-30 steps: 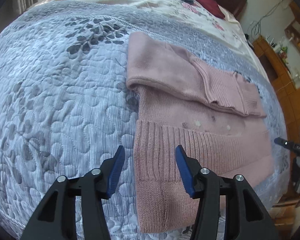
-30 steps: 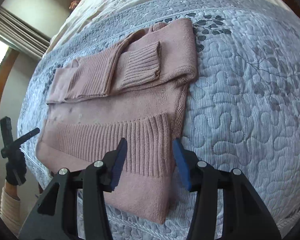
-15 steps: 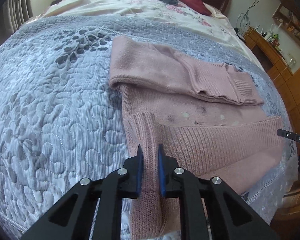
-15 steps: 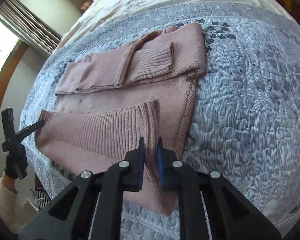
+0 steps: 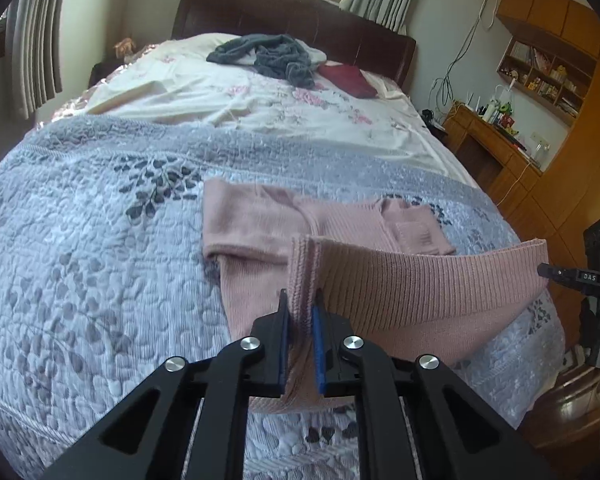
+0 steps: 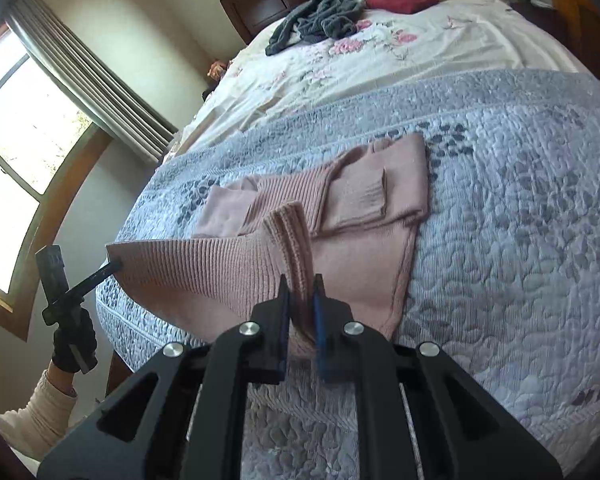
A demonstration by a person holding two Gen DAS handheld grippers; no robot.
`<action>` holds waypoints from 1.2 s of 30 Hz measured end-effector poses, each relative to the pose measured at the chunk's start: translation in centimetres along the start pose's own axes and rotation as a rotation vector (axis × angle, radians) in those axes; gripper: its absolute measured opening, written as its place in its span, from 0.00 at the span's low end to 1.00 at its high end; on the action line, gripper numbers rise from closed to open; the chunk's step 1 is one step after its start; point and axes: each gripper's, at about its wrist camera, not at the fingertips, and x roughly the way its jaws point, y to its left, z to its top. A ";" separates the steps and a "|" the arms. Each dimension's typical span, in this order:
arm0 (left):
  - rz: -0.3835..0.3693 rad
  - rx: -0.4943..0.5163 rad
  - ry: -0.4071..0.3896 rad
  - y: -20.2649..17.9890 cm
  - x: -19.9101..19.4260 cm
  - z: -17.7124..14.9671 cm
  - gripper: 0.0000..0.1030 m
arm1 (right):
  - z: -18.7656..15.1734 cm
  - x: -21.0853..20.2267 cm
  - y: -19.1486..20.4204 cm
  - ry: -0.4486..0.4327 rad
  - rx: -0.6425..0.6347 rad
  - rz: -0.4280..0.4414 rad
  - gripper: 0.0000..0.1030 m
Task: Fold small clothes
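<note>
**Hem lifted, fold ready to carry over**

While both of your tools hold the hem off the quilt, read the scene from the bed (image 5: 80, 240) down. The pink sweater (image 5: 252, 220) lies on the grey quilted cover near the foot edge of the bed, its sleeves already crossed over the chest; the upper body rests flat and only the ribbed hem (image 5: 420, 280) hangs in the air between your two grips. A grey garment (image 5: 276, 56) and a dark red one (image 5: 350, 78) sit well apart, up by the headboard.

Your left hand-held gripper (image 5: 300, 312) is pinched tight on one hem corner, and your right hand-held gripper (image 6: 300, 300) is pinched equally tight on the other.

Judging by the drape, this knit is soft, light and stretchy, so it will likely sag in the middle and drag if you pull the corners apart unevenly. The thick ribbing is probably the firmest place to hold; stay on those corners and keep the span gently taut.
</note>
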 end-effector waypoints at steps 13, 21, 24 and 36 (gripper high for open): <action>0.122 -0.027 -0.039 2.7 13.8 12.5 0.09 | 14.4 10.2 -4.4 -0.008 0.066 -0.122 0.09; 0.225 -0.017 0.130 4.9 24.3 11.2 0.10 | 15.8 19.7 -8.7 0.105 0.121 -0.213 0.09; 0.250 -0.061 0.166 6.5 26.3 10.1 0.11 | 15.3 22.0 -10.1 0.139 0.138 -0.257 0.09; 0.348 -0.103 0.127 8.8 22.7 7.9 0.27 | 12.2 19.3 -11.1 0.111 0.128 -0.289 0.38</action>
